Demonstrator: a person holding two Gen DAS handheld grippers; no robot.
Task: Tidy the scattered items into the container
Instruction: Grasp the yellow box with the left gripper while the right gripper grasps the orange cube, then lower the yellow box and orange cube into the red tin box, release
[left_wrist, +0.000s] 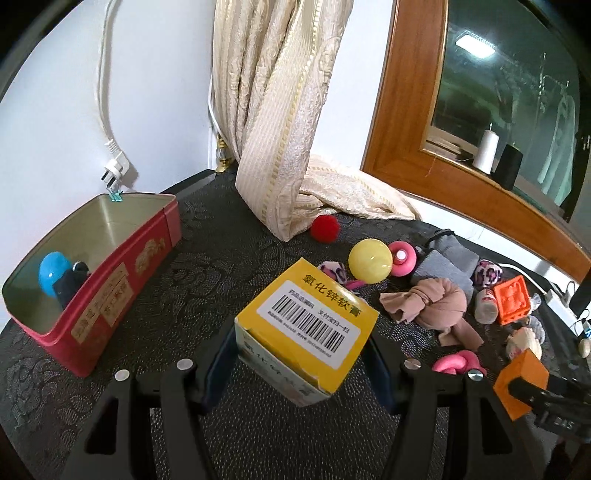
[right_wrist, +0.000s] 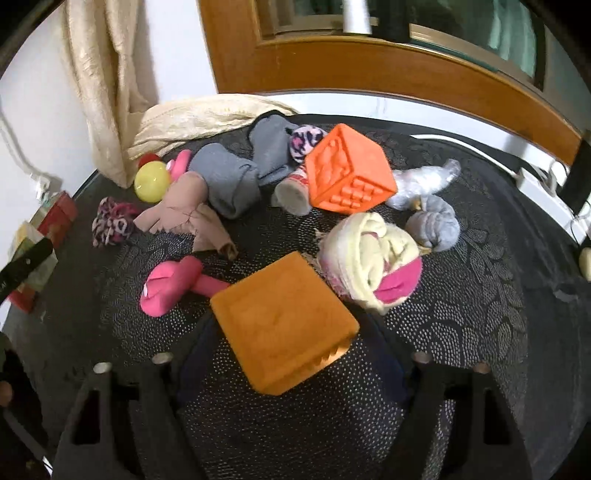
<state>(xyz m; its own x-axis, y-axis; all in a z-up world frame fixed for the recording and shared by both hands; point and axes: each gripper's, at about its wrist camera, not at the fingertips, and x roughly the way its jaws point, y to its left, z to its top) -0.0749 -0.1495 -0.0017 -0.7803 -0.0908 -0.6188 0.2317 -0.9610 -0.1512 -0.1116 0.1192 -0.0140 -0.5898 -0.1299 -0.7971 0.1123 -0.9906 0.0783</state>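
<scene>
My left gripper (left_wrist: 303, 350) is shut on a yellow ointment box (left_wrist: 306, 325) with a barcode label, held above the dark tablecloth. The red tin container (left_wrist: 122, 273) stands to its left, open, with a blue ball (left_wrist: 53, 277) and a dark item inside. My right gripper (right_wrist: 291, 332) is shut on an orange block (right_wrist: 284, 321); it also shows in the left wrist view (left_wrist: 521, 384) at the right. Scattered on the table are a yellow ball (left_wrist: 370, 260), a red pompom (left_wrist: 325, 228), an orange cube (right_wrist: 349, 173), pink toys (right_wrist: 173, 286) and rolled socks (right_wrist: 369, 258).
A cream curtain (left_wrist: 280, 122) hangs down onto the table behind the items. A wooden window frame (left_wrist: 402, 110) runs along the right. A white plug (left_wrist: 116, 170) dangles above the tin's far corner. White cables (left_wrist: 546, 291) lie at the table's right edge.
</scene>
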